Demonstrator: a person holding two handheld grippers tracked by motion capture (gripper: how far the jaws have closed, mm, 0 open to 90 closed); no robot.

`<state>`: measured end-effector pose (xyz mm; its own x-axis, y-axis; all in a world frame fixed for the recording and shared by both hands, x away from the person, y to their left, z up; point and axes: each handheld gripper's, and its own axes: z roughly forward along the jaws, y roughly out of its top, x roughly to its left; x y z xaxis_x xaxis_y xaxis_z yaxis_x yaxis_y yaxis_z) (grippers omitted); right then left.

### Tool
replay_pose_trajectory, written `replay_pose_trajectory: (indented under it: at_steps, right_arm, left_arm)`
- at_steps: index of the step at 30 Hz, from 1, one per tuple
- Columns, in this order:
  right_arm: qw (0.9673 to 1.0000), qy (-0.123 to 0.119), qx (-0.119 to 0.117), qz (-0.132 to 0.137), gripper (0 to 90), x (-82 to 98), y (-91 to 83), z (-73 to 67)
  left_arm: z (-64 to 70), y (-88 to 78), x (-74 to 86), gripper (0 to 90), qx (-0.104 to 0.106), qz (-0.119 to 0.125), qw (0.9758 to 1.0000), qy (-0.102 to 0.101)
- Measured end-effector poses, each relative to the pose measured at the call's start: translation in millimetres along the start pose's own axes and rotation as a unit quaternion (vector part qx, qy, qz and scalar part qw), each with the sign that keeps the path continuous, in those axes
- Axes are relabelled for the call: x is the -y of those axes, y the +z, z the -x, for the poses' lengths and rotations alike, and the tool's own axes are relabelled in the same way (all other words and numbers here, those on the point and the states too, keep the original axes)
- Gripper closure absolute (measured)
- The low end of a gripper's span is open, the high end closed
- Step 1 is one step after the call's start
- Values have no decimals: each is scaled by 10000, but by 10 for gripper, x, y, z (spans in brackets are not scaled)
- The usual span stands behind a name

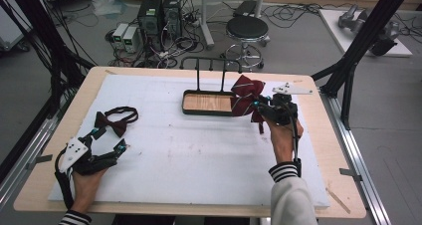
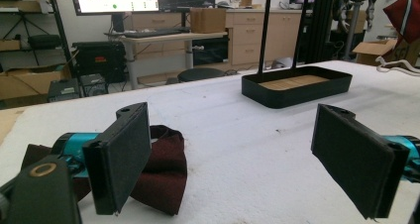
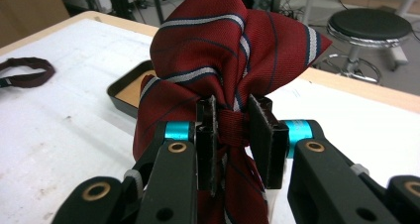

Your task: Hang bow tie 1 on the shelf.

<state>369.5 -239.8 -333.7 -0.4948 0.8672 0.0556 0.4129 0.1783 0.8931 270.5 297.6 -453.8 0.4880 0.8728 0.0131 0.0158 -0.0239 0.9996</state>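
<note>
The white pad [image 1: 169, 150] lies bare across its near and middle stretch, so a hand could cross freely between the two sides. At the far middle the black tray [image 1: 207, 110] blocks low passage, and its tall hanger frame [image 1: 211, 68] bars the way above it. The striped bow tie [image 1: 248, 98] crowds the tray's right end. The dark bow tie [image 1: 113, 123] sits at the left.

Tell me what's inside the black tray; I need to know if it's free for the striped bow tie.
The black tray shows a bare wooden floor. Its right end is hidden behind the striped bow tie held by the right tool.
</note>
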Motion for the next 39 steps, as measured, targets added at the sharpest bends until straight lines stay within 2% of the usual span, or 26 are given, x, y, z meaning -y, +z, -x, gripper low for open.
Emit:
replay_pose_trajectory:
  at_steps: [10,25,39]
  right_arm:
    - [9993,-107,-233,265,742,-175,-6,-117]
    - [9975,-177,-551,416,742,-436,45,-264]
    - [9958,-337,-700,475,742,-669,165,-392]
  left_arm:
    - [-3,-1,0,160,-1,-5,10000,1]
    - [0,0,0,160,4,0,10000,-3]
    - [-2,-2,0,160,3,0,10000,2]
